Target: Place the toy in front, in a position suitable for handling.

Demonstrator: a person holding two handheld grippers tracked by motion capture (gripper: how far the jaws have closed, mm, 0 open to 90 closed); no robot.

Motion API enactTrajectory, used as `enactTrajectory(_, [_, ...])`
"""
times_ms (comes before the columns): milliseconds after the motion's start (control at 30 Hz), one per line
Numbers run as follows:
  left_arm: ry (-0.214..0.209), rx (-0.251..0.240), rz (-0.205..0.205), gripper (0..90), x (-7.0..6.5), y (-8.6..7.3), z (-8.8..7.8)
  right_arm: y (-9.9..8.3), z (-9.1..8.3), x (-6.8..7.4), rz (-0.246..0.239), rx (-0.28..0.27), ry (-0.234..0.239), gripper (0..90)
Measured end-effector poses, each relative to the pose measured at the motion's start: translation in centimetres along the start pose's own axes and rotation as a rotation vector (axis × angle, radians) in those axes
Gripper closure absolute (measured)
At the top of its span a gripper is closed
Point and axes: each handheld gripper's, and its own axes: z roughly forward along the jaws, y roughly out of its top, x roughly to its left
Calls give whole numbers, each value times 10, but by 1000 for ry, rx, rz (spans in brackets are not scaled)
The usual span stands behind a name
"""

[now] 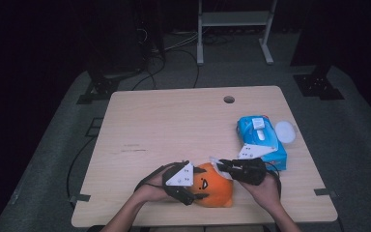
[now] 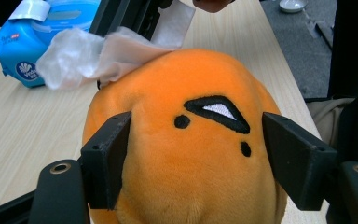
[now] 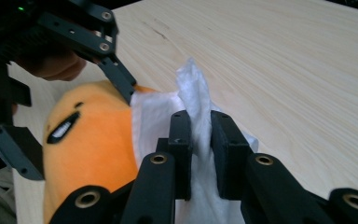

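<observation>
An orange plush toy (image 1: 217,191) with a stitched black face lies near the table's front edge. My left gripper (image 1: 198,183) has its jaws on either side of the plush (image 2: 191,172) and presses into its sides. My right gripper (image 1: 221,166) comes in from the right, shut on a crumpled white tissue (image 3: 191,79). The tissue (image 2: 74,56) rests against the top of the plush (image 3: 93,149), just beyond my left gripper (image 2: 196,119). In the right gripper view the pads of my right gripper (image 3: 200,119) pinch the tissue between them.
A blue tissue pack (image 1: 261,137) lies to the right of the grippers, with a white round lid (image 1: 285,131) beside it. The wooden table (image 1: 174,121) has a cable hole (image 1: 229,99) near its far edge. A metal stand and cables sit on the floor beyond.
</observation>
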Motion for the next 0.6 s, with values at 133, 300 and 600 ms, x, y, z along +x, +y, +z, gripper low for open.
enactTrajectory(133, [0, 2, -45, 274, 6, -5, -2, -8, -1, -12, 32, 33, -28, 782])
enactTrajectory(300, [-3, -16, -151, 277, 16, -16, -6, -12, -9, -15, 52, 37, -22, 781])
enactTrajectory(600, [7, -52, -345, 280, 35, -34, -12, -7, -11, 7, -3, 21, 50, 780])
